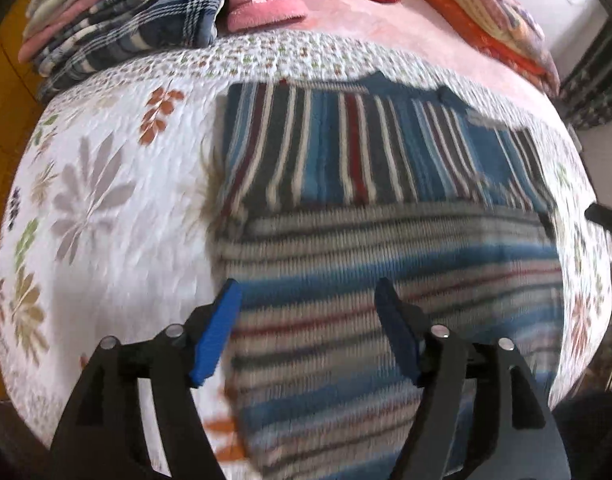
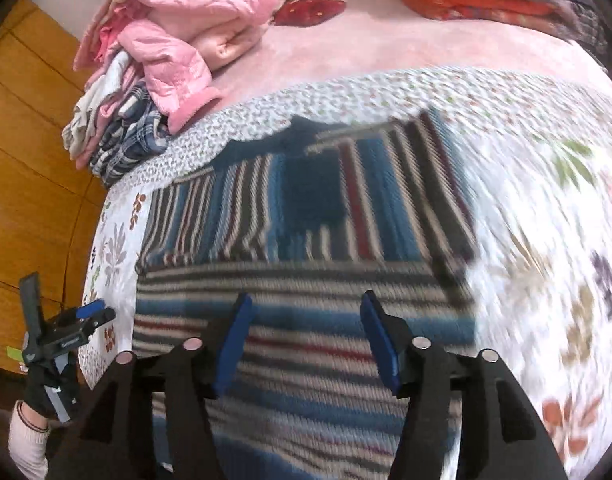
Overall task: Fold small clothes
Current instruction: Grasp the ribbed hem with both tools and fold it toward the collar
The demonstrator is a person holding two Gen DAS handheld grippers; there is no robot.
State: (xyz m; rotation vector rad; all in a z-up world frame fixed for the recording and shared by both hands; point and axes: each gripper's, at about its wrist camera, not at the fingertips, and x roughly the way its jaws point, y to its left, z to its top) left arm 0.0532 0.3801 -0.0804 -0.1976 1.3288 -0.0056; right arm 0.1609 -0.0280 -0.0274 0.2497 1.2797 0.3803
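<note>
Striped blue, grey and white knitted sweater (image 1: 378,184) lies partly folded on the floral quilted bed (image 1: 106,184), its near flap directly under both my grippers. My left gripper (image 1: 308,328) and right gripper (image 2: 304,336) hover with jaws spread, empty; the flap's long edge runs crosswise, the right gripper nearer its middle.

No readable text, labels, brands or numbers anywhere; small marking on left gripper (image 2: 72,334) body too blurred.
</note>
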